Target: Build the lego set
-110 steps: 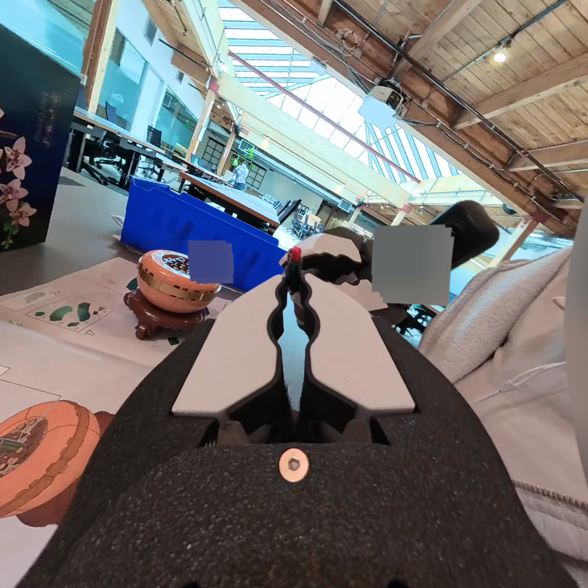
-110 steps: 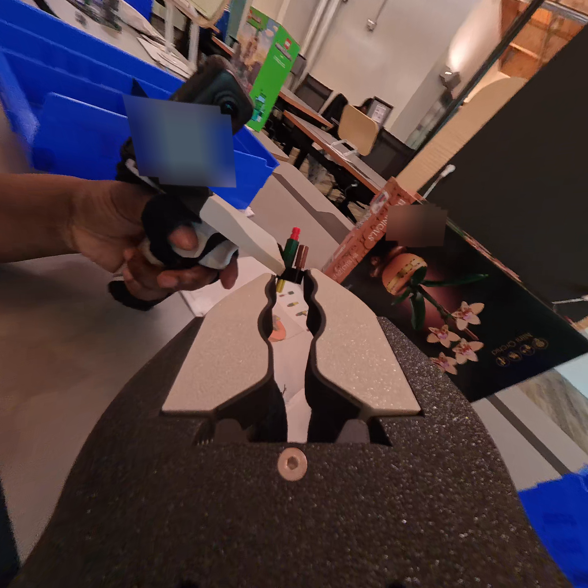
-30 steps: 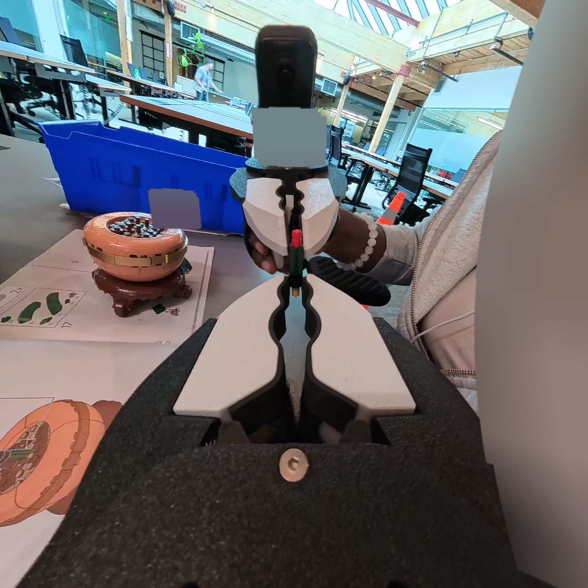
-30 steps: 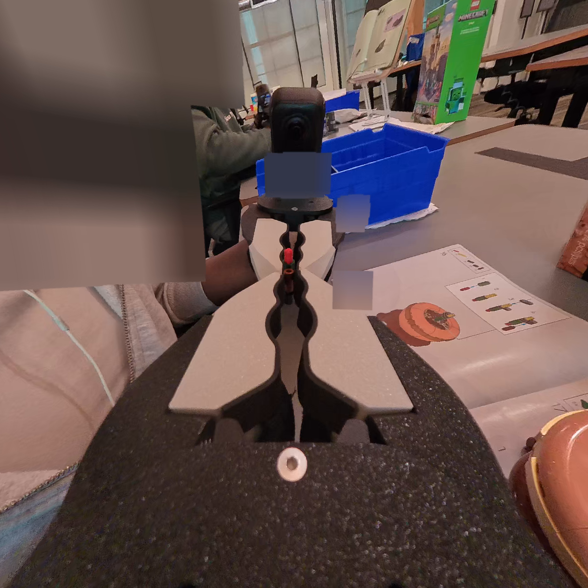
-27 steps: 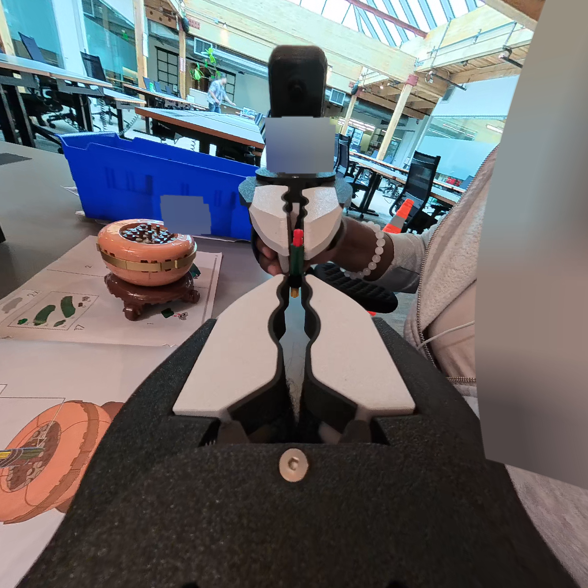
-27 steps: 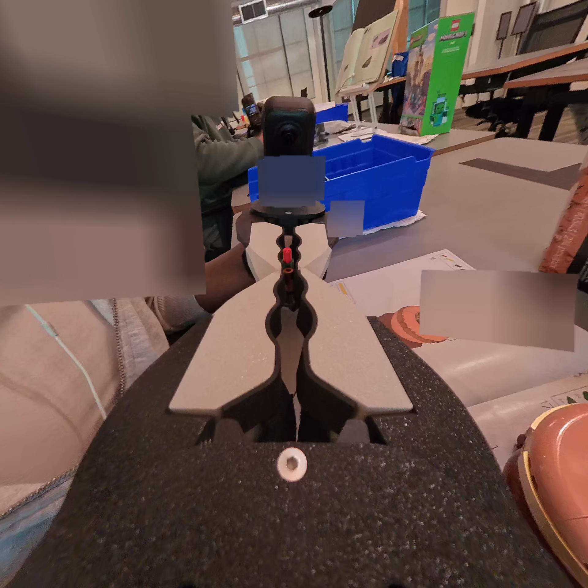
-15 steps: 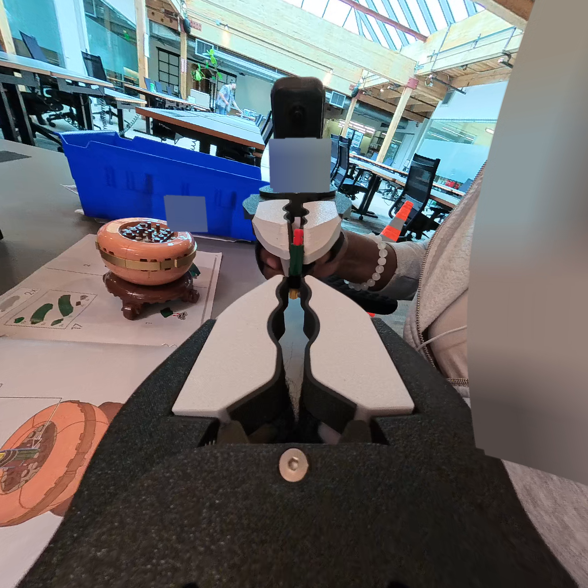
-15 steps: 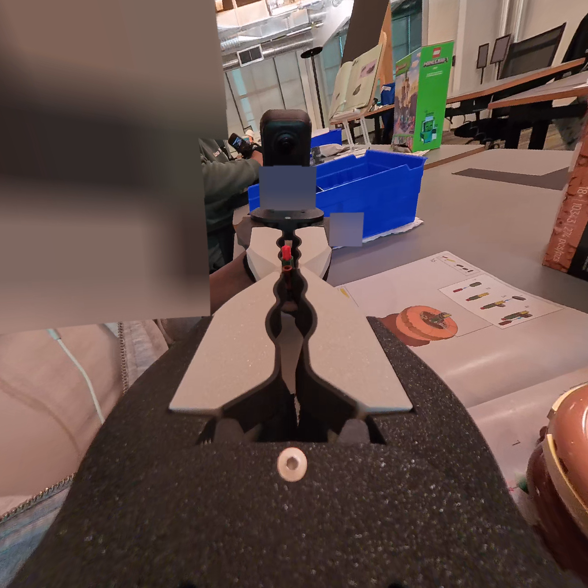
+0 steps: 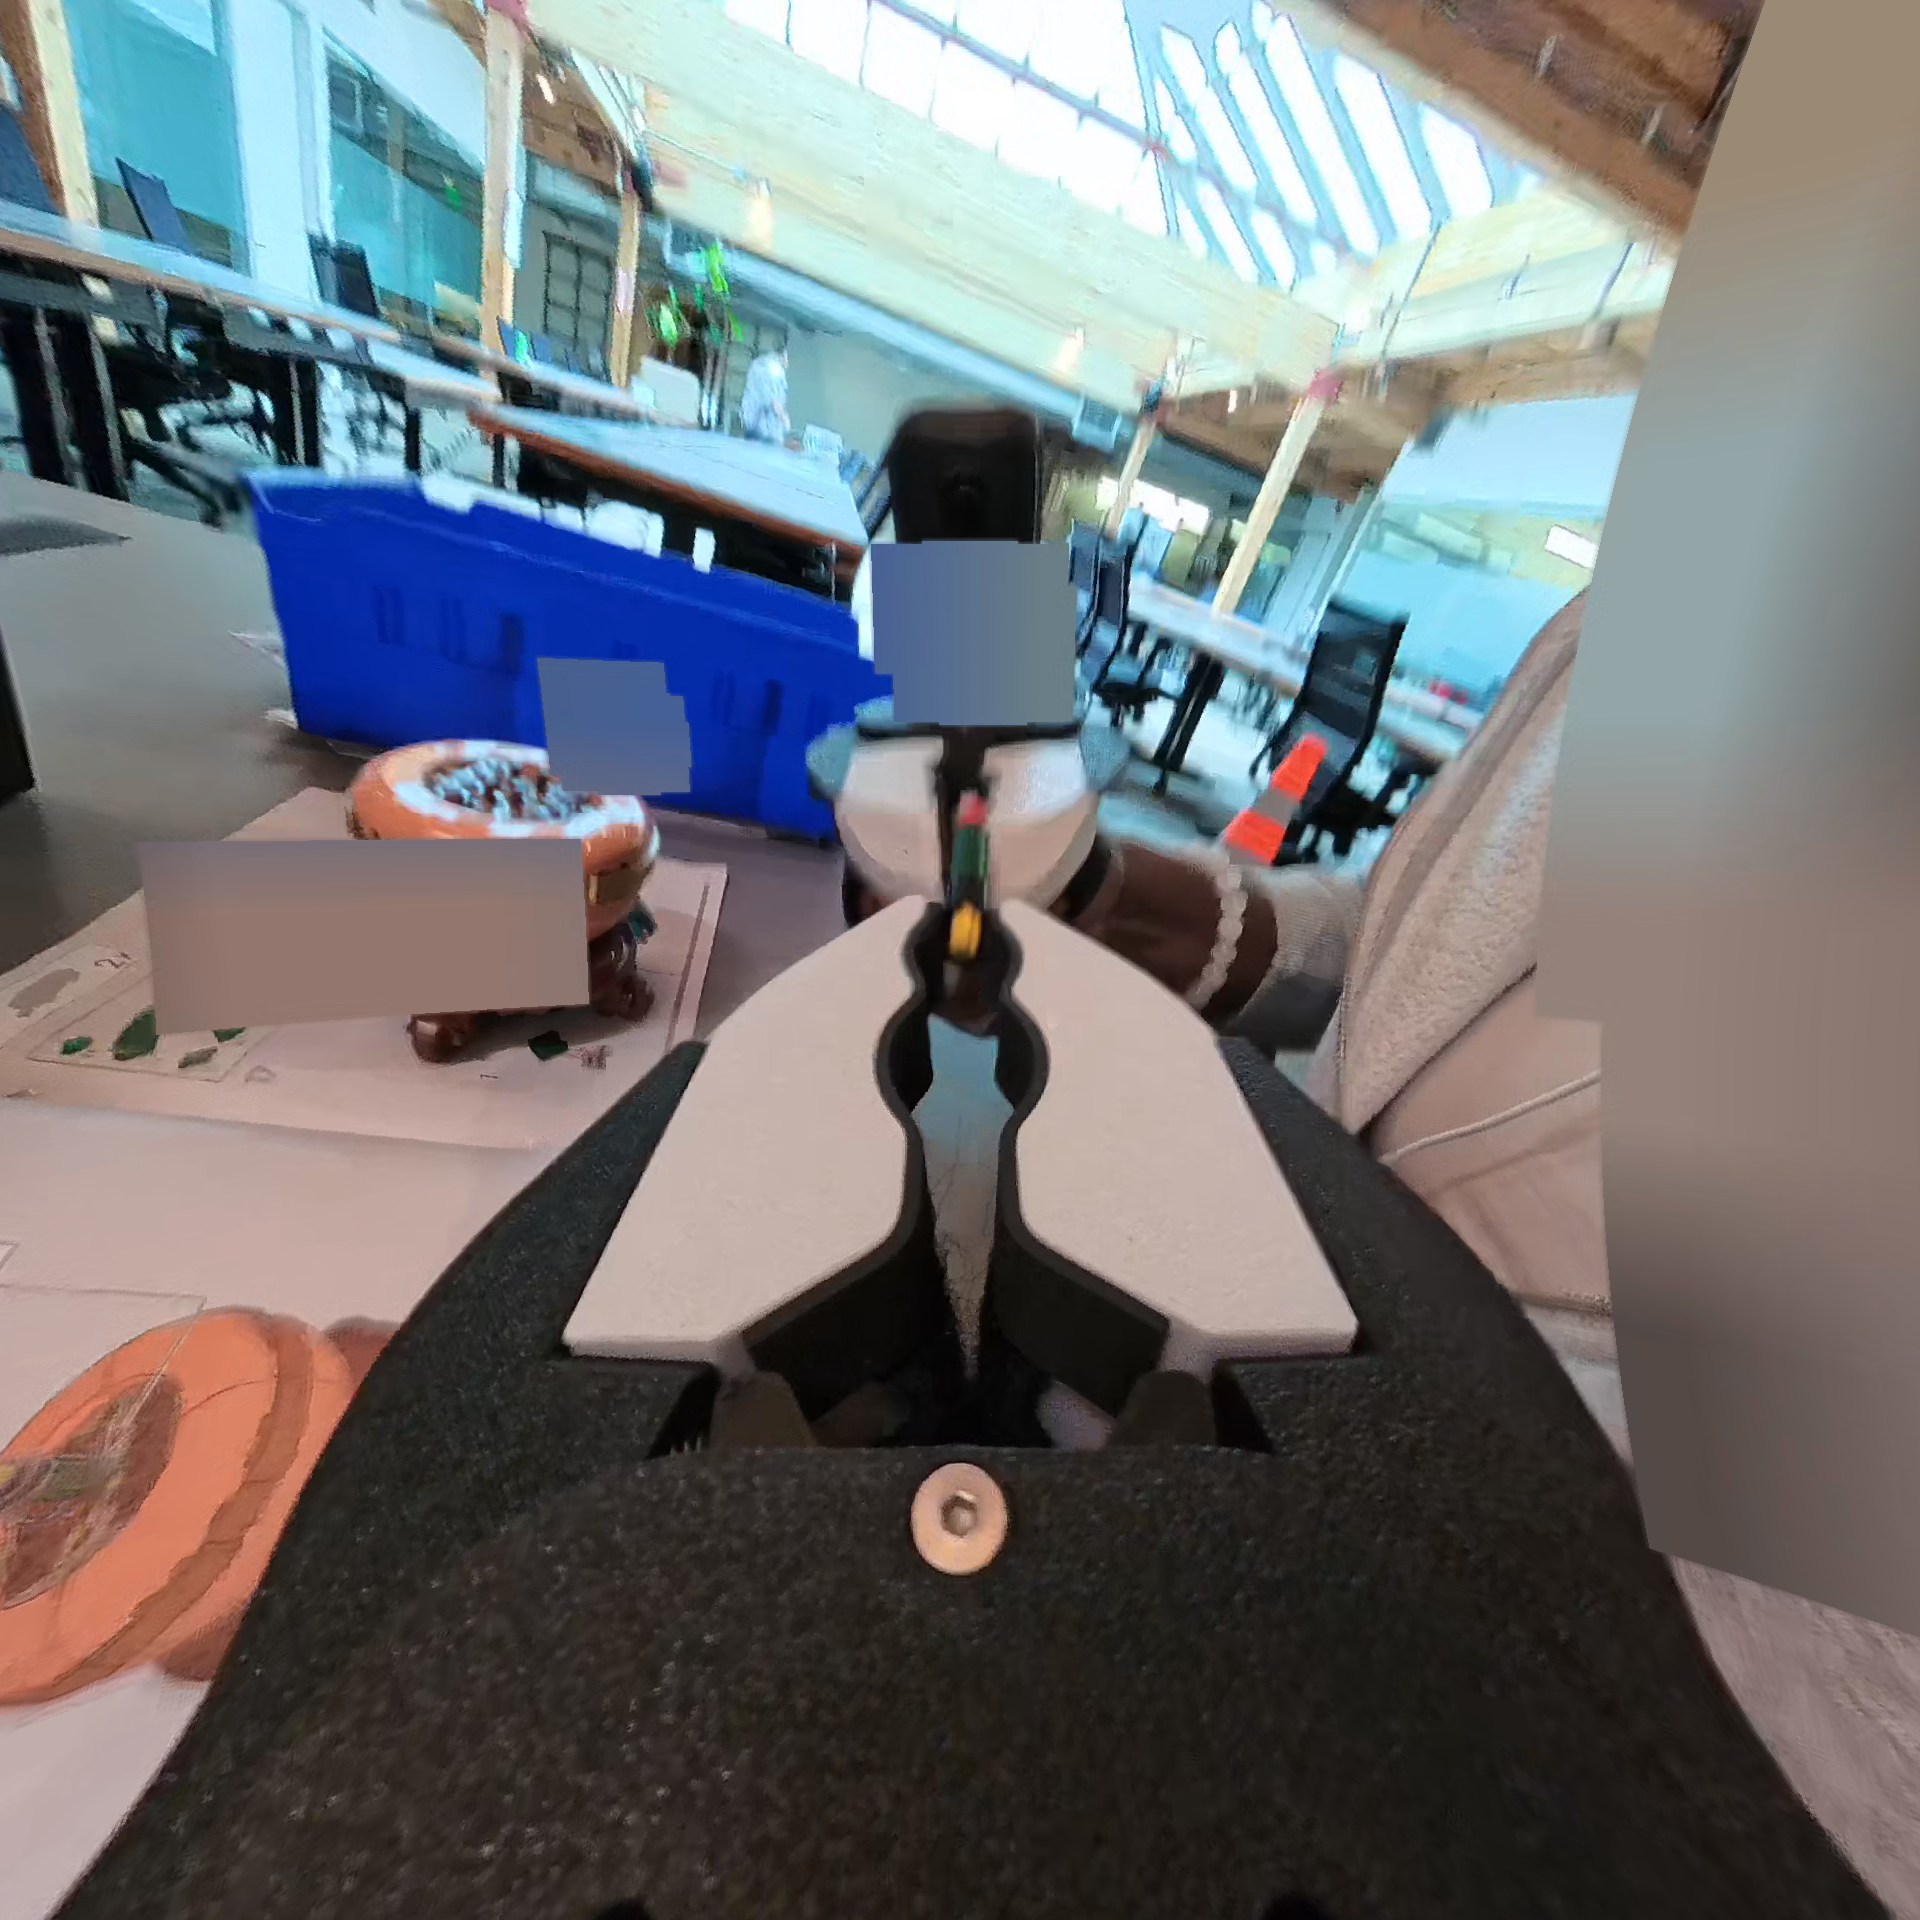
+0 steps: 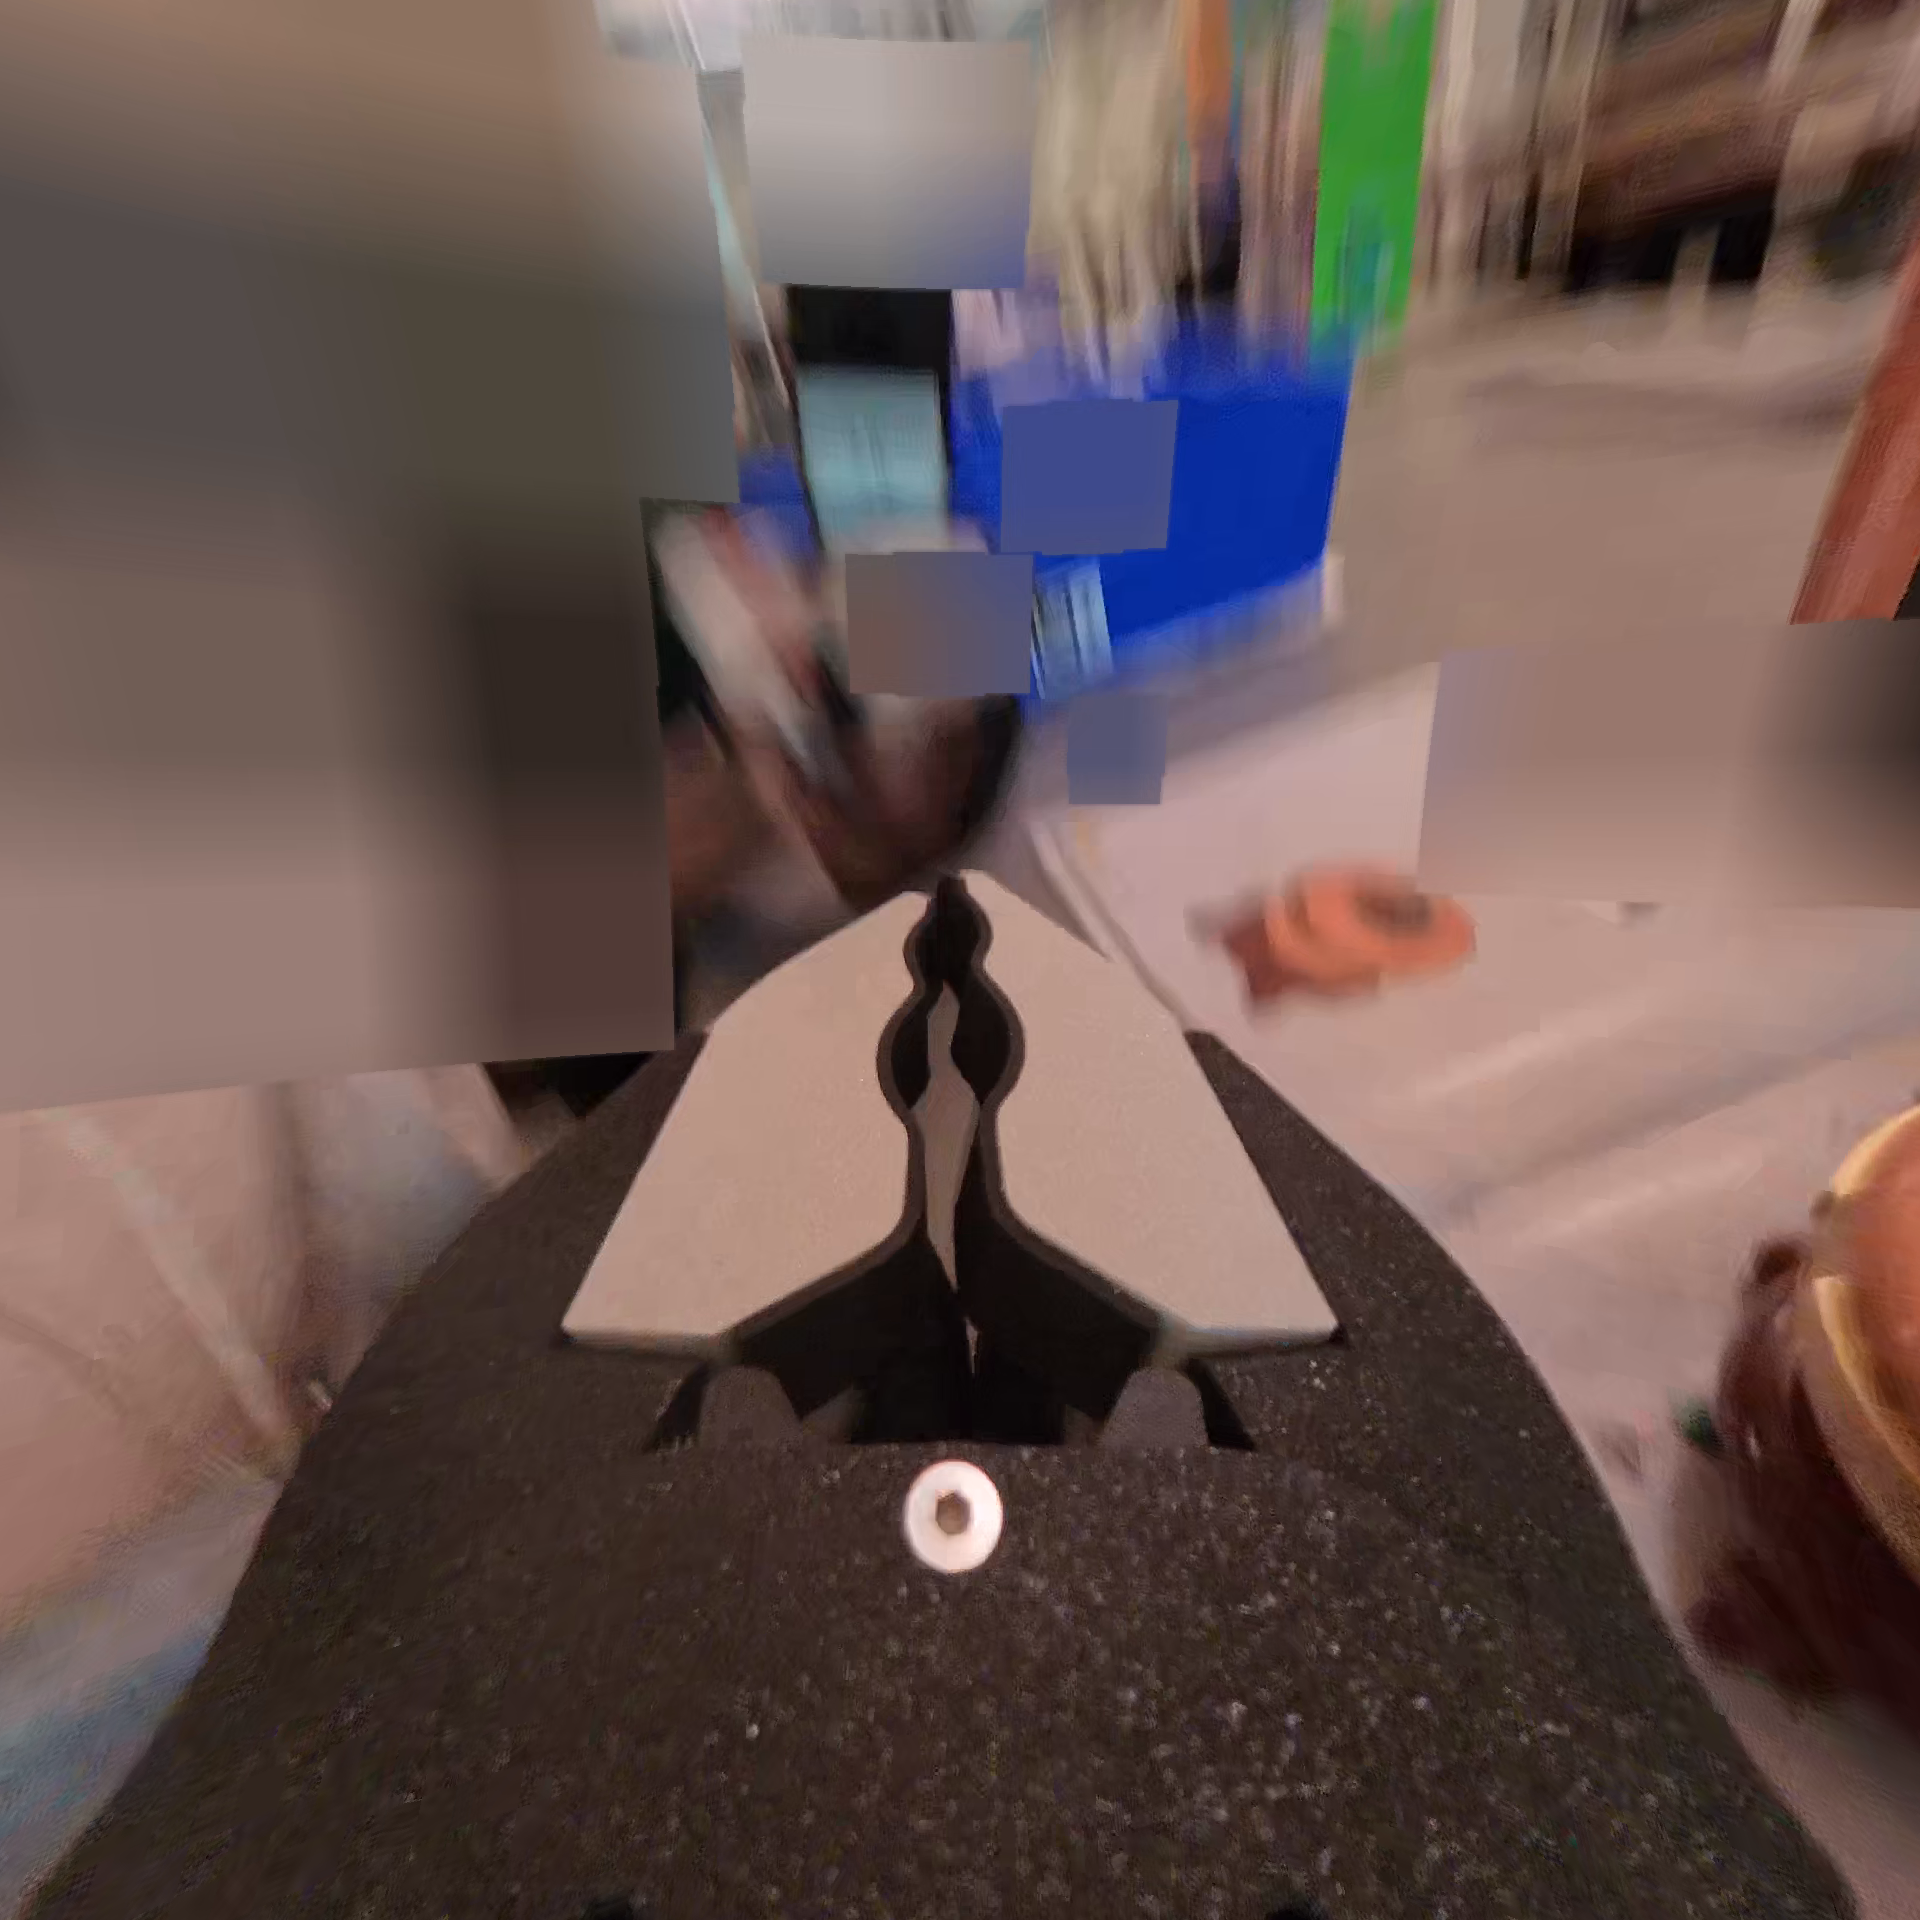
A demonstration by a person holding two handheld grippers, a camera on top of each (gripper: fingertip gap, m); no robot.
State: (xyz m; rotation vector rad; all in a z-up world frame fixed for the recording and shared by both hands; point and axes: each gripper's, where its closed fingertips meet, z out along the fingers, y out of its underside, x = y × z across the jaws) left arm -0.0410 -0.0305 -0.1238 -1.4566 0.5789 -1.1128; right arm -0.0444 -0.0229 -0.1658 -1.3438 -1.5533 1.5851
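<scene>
Left wrist view, sharp. Grey bench point(image 9: 125, 665) at left, bearing instruction sheets point(image 9: 343, 1081), orange pot model point(image 9: 499, 800) at centre left, blue bin point(image 9: 499, 613) behind; timber-roofed hall beyond. At centre, left hand-held gripper point(image 9: 961, 940) clenched on green stem piece point(image 9: 968, 873), red tip up; right hand-held gripper point(image 9: 961, 790) opposite. Right wrist view: heavily blurred; right hand-held gripper pinched together, contents indiscernible; pot edge at lower right.

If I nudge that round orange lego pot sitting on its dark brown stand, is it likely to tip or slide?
The orange pot looks wider than its brown stand, so a push near the rim would probably tip it. The stand rests on a loose instruction sheet, so a low push may slide it instead. Being brick-built, it could shed pieces if knocked.
</scene>
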